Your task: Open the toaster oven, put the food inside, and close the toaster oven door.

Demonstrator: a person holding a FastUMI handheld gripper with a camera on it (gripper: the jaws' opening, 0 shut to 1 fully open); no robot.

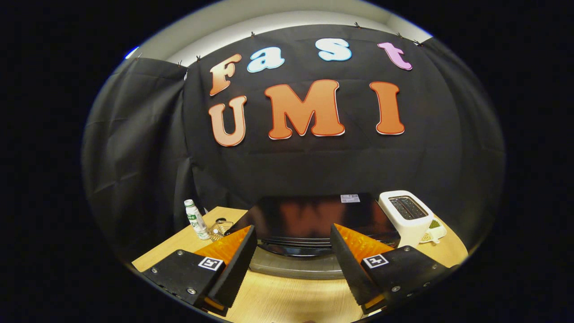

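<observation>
A black toaster oven (309, 215) stands on the wooden table (287, 298), seen from above and in front. Its glossy top reflects the wall, and its door handle edge (293, 244) lies just beyond my fingers, with a grey strip below it. My gripper (293, 262) hangs open above the table in front of the oven, nothing between its fingers. Whether the door is ajar I cannot tell. The food is not identifiable from here.
A white pop-up toaster (406, 215) stands right of the oven, a small pale dish (432, 231) with something greenish beside it. Left of the oven are a small white bottle with a green label (196, 220) and a clear glass item (220, 228).
</observation>
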